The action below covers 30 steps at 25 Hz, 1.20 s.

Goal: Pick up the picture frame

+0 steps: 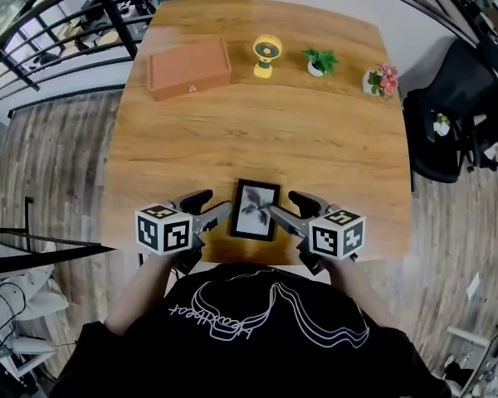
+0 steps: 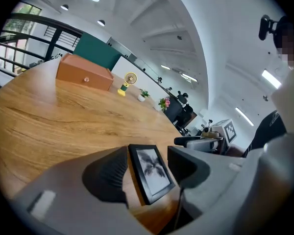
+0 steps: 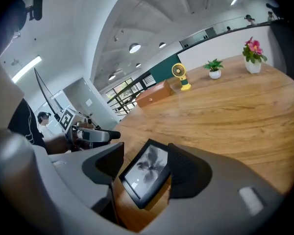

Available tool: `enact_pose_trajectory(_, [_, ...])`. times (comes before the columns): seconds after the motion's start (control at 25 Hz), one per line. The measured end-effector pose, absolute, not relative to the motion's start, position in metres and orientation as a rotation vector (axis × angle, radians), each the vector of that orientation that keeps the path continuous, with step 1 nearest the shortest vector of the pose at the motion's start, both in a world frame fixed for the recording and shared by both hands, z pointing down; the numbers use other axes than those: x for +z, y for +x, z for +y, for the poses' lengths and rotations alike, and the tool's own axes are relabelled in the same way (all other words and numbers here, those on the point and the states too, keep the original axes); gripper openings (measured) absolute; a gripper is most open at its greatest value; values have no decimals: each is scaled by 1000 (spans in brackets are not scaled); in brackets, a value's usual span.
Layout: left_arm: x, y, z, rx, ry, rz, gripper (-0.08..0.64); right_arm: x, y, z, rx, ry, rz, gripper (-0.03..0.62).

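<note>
The left tool point(image 1: 209, 209) is open, its two jaws well apart. In the left gripper view the picture frame point(image 2: 152, 173) shows in the gap between them, its left edge just beside the ribbed pad of the left jaw. The right tool point(image 1: 292, 209) is open as well, and in the right gripper view the frame sits in its gap, close against the right jaw. From above, the two tools flank the frame, one at each long side, with their tips at or just beside its edges. I cannot tell whether any jaw really touches it. The frame lies flat on the table point(image 1: 257, 131), face up, near the table's near edge and right in front of the person. Its long axis runs away from the person, tilted a little, and its top points toward the far side. The picture in it is a dark, leaf-like shape on a pale ground, too small to read further. In both gripper views each tool's own body hides the frame's near end. Well apart, along the far side, stand a brown box point(image 1: 189, 67), a yellow fan point(image 1: 266, 55), a small green plant point(image 1: 319, 61) and a pot of pink flowers point(image 1: 382, 80).
</note>
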State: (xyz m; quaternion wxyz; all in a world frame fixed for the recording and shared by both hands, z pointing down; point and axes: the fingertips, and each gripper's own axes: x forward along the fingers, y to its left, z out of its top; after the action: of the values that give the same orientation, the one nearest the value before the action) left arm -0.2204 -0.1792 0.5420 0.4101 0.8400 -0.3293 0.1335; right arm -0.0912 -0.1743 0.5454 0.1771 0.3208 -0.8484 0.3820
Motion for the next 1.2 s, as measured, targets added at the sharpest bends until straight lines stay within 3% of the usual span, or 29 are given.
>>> enact_pose_trajectory(0.68, [599, -210, -176, 507, 2084, -709, 249, 624, -98, -154, 1203, 994, -2133, 281])
enact_pose_trajectory(1.04, [601, -202, -170, 542, 2106, -657, 249, 634, -86, -158, 1128, 1112, -2034, 149])
enact_pose_trajectory(1.2, [601, -198, -166, 559, 2114, -630, 249, 634, -84, -159, 1157, 1135, -2025, 138])
